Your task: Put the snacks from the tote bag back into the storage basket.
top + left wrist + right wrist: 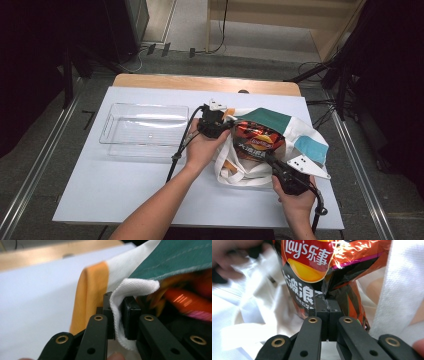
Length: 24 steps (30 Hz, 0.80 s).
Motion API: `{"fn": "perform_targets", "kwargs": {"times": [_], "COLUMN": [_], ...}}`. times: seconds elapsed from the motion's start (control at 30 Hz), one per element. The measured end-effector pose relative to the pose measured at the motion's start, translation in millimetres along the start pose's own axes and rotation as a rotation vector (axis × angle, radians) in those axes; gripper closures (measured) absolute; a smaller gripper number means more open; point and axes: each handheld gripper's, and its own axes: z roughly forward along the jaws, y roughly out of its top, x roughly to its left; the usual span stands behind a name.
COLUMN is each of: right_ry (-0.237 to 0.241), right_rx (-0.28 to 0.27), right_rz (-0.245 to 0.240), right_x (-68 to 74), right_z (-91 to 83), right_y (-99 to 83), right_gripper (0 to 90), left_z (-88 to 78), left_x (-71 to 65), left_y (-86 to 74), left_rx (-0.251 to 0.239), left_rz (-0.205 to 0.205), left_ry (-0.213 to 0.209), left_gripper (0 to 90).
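Right gripper view: right gripper pinching chip bag edge.

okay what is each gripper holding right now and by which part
The left gripper pinches the cloth bag by its white rim. The right gripper grips the chip bag by its bottom edge.

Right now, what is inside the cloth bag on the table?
A red and black chip bag sits in the open cloth bag. The right gripper pinches its lower edge; the left gripper holds the cloth rim. Anything beneath the chip bag is covered.
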Motion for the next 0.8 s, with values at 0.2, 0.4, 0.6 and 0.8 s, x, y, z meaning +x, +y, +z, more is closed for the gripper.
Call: {"fn": "perform_targets", "kwargs": {"times": [0.2, 0.4, 0.6, 0.8], "right_ry": [-0.007, -0.260, -0.312, -0.311], "right_rx": [-0.083, -0.230, -0.083, -0.115], "right_rz": [0.002, -0.065, 0.062, 0.048], "right_x": [-0.3, -4.0, -28.7, -24.2], "right_z": [-18.9, -54.1, -38.7, -29.3], "right_y": [7.8, 26.8, 21.2, 17.8], "right_gripper": [80.1, 40.7, 13.5, 9.4], "left_z": [3.0, -18.8, -31.4, -33.8], "left_x": [-4.5, -13.2, -12.8, -15.8], "left_y": [-8.6, -12.4, -21.7, -29.1], "left_rx": [-0.018, -0.072, -0.097, -0.099], "left_rz": [0.007, 0.039, 0.033, 0.045], "left_ry": [-0.011, -0.001, 0.000, 0.000], "left_gripper": [76.0, 61.4, 52.0, 52.3]}}
